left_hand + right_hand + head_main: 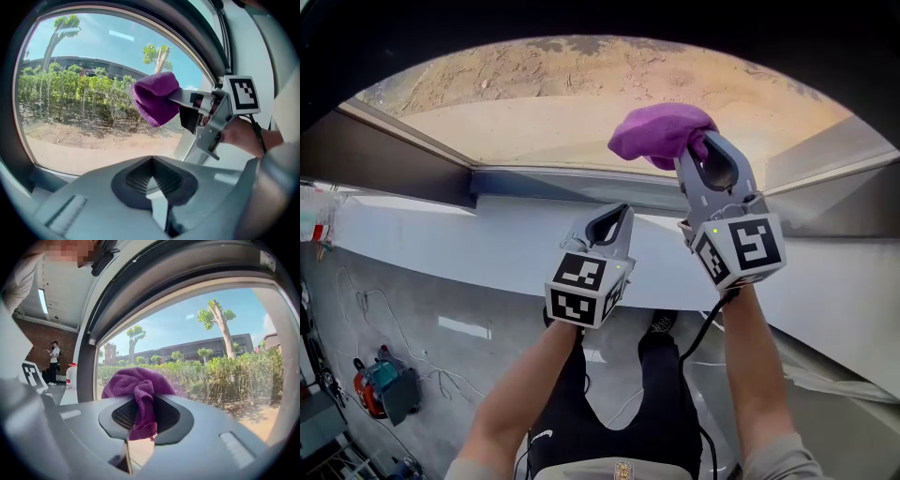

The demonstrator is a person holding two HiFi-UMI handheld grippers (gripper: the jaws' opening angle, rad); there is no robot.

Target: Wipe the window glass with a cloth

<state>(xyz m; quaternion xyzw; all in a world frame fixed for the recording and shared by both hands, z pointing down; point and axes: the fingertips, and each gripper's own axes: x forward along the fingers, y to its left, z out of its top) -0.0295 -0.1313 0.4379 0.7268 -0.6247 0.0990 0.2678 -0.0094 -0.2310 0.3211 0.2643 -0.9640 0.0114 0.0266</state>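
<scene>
- Cloth [661, 133] of purple terry is clamped in the right gripper [701, 142], close before the window glass [534, 122].
- Left gripper [617, 214] is held closed and empty, below the glass's lower edge.

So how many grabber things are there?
2. The left gripper is the lower one, with its jaws together and nothing in them. The right gripper is higher, by the window glass, and clamps the purple cloth.
</scene>
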